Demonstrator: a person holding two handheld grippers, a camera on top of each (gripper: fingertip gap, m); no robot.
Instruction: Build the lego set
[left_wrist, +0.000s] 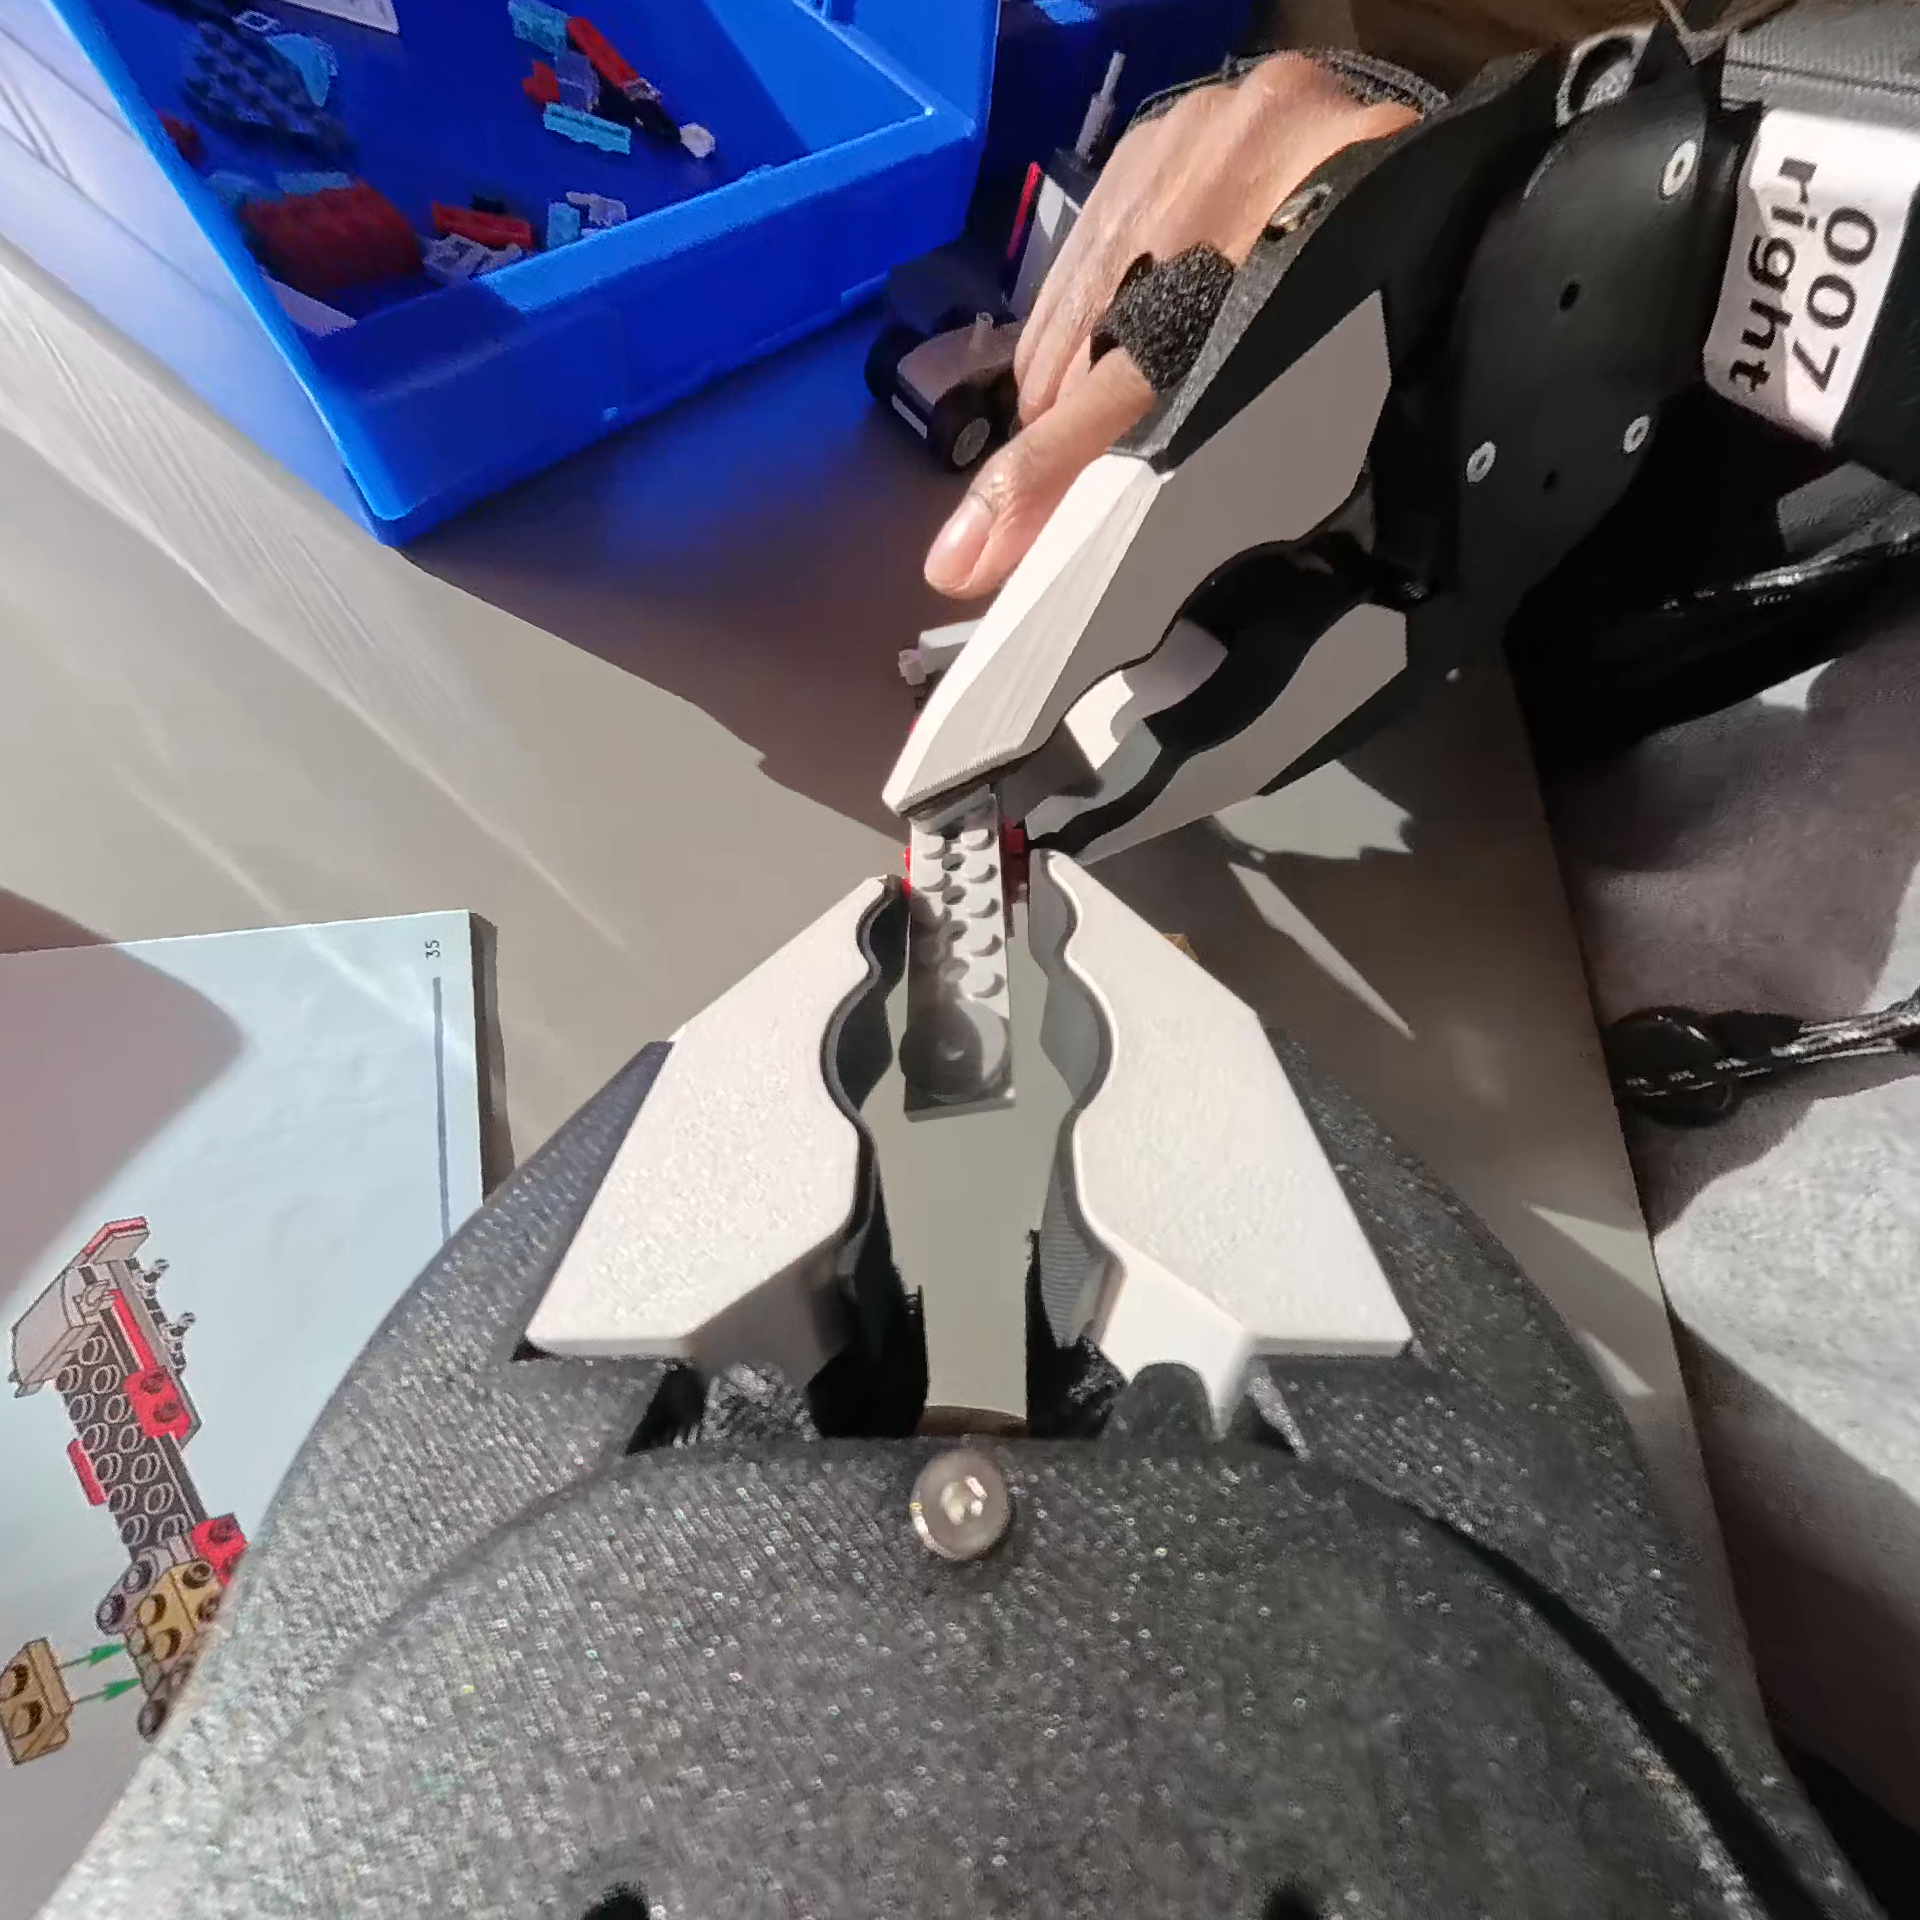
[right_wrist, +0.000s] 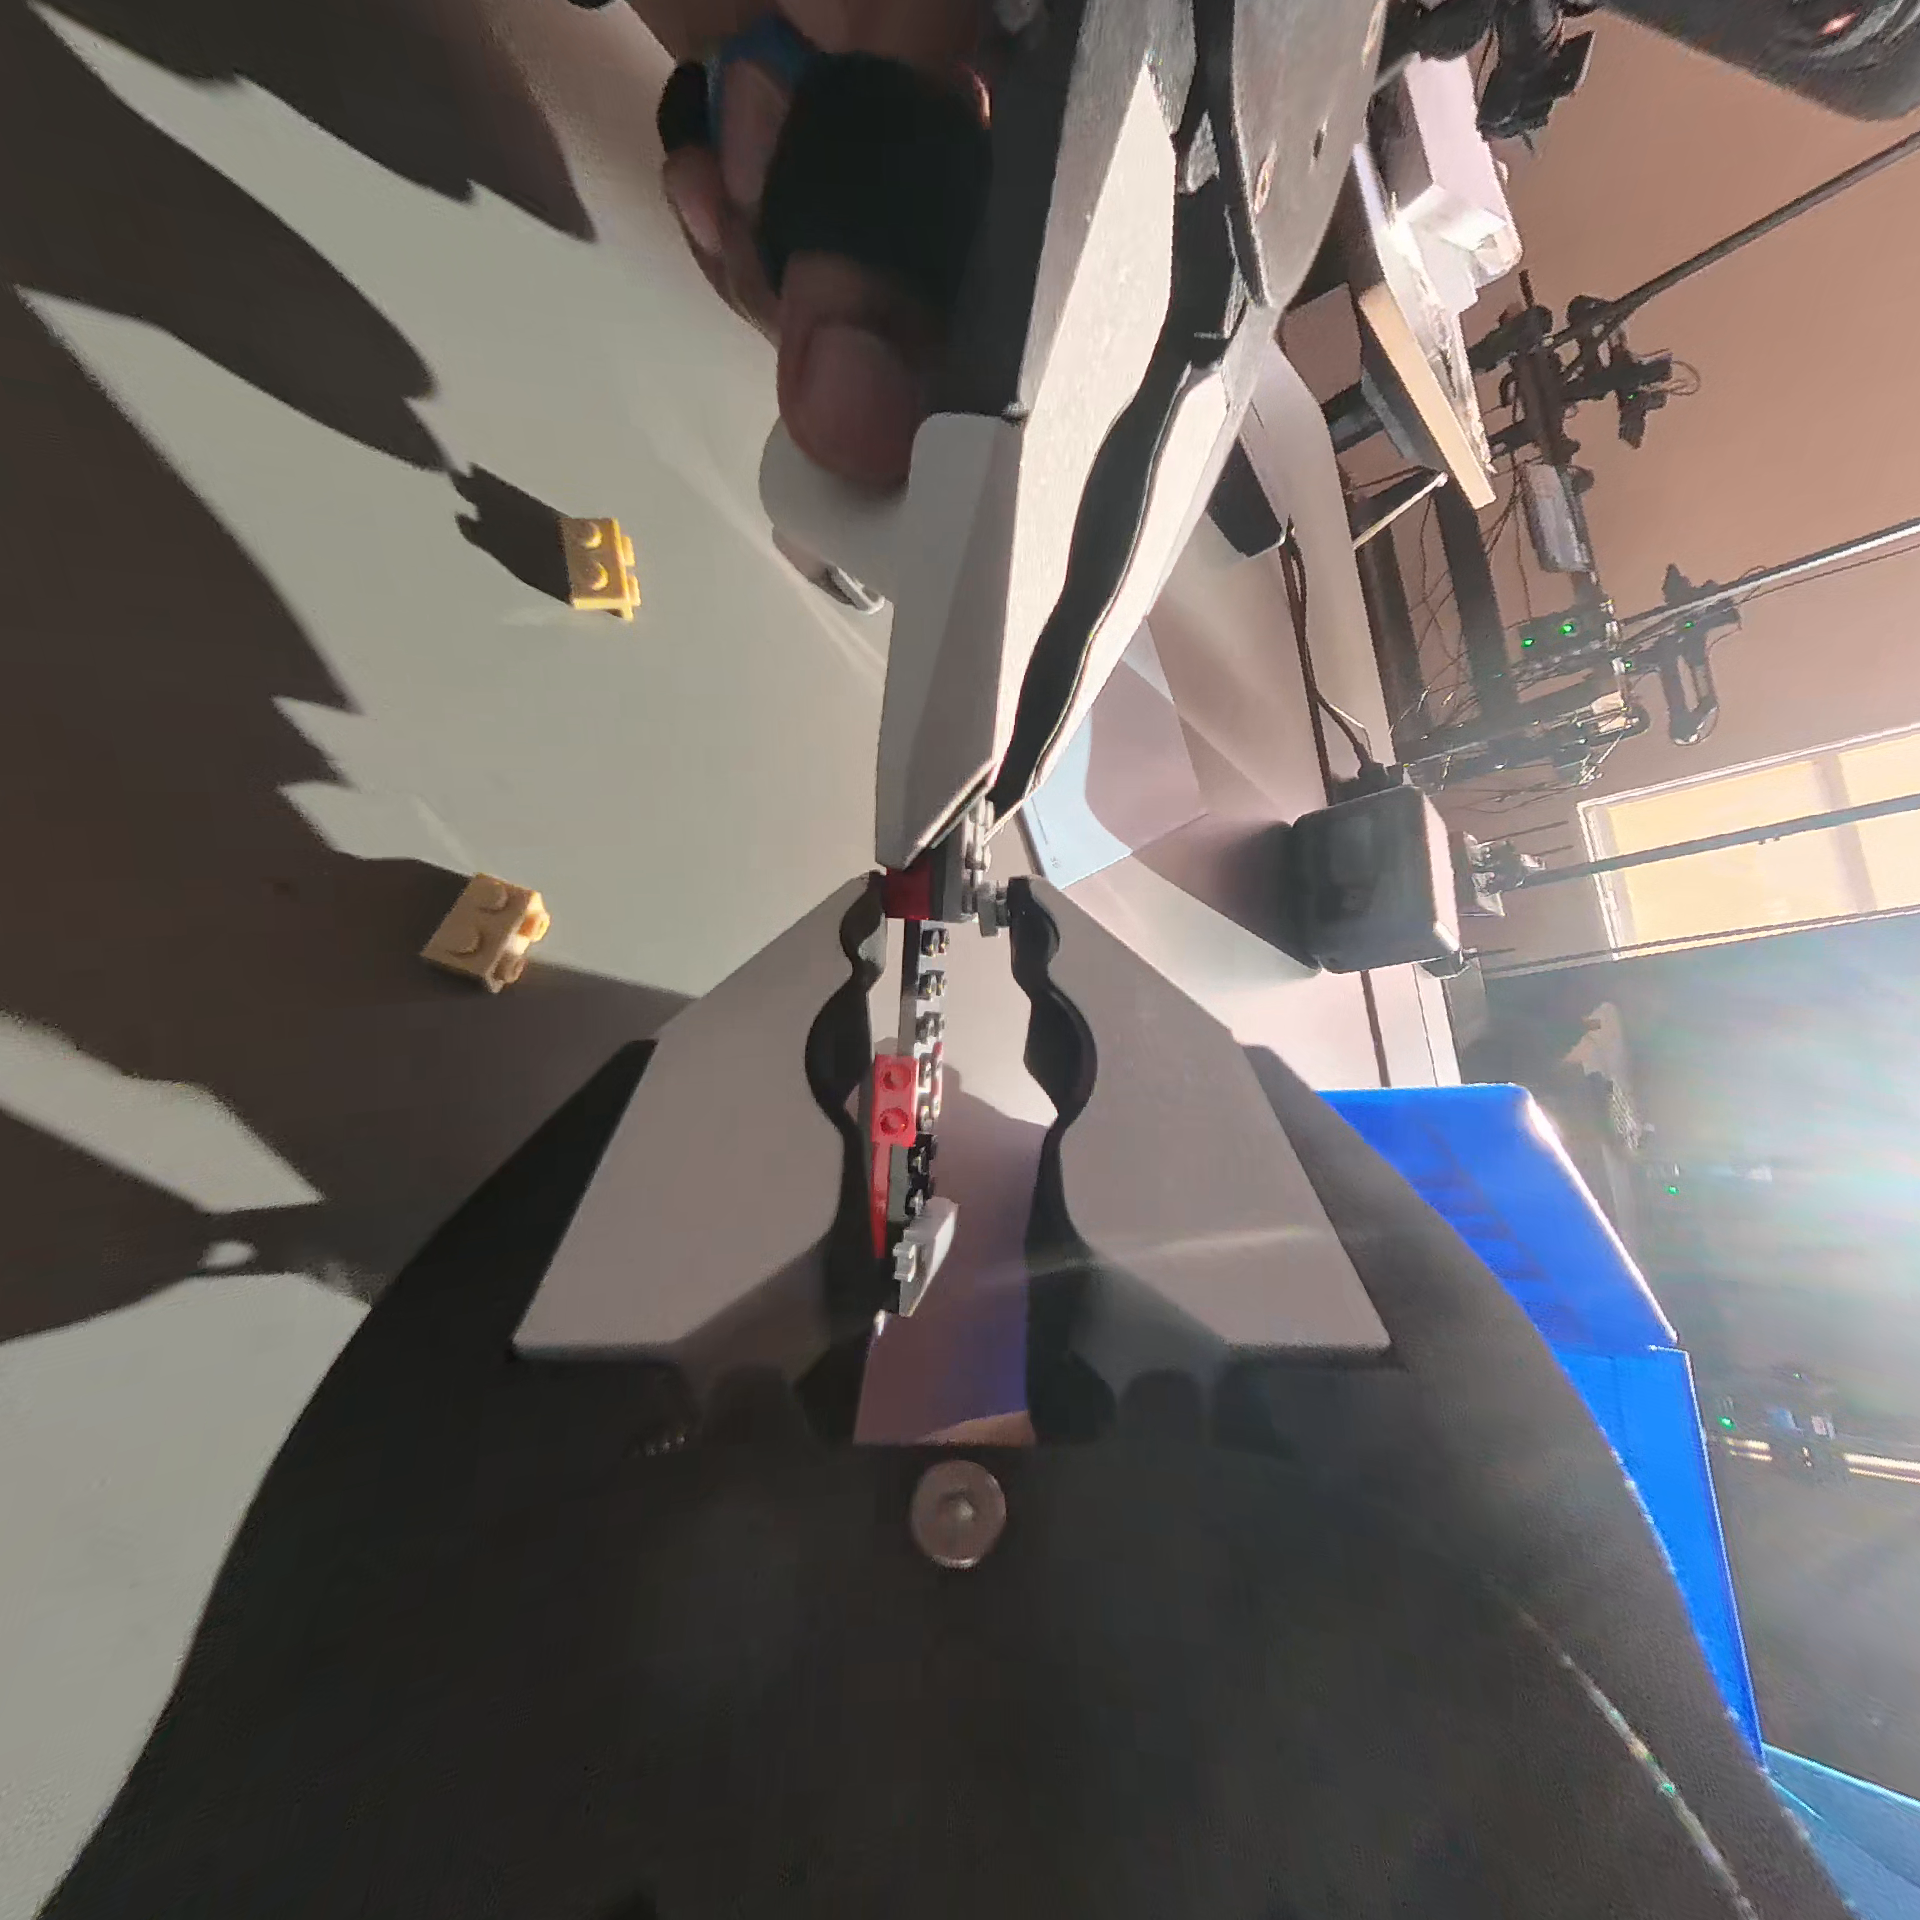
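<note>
Left claw (left_wrist: 961, 883) sits nearest in the left wrist view, tips narrowed onto the far end of the lego build (left_wrist: 961, 987), a long thin grey plate w/ studs, red bits at the pinch. Right claw (left_wrist: 951, 800) comes in from upper right of the frame, tips pinched shut on that same far end, a hand (left_wrist: 1101, 312) behind it.

In the right wrist view the build (right_wrist: 914, 1112) runs edge-on between that claw's fingers, whose tips close on its far end: black/grey plates, red brick on the side, small grey piece at the near end.

Handling, as I judge it: v. light, stiff lengthwise, but stacked plates can pop apart if twisted or levered. Smooth plastic, so slippery on flat faces; grip across the plate edges near the thick red section, not the thin free end.

Two tan bricks (right_wrist: 597, 566) (right_wrist: 488, 930) lie on the bench (right_wrist: 644, 727), left of frame, well apart from the build. Blue bin (left_wrist: 582, 312) w/ loose parts upper left, manual (left_wrist: 260, 1195) lower left.
</note>
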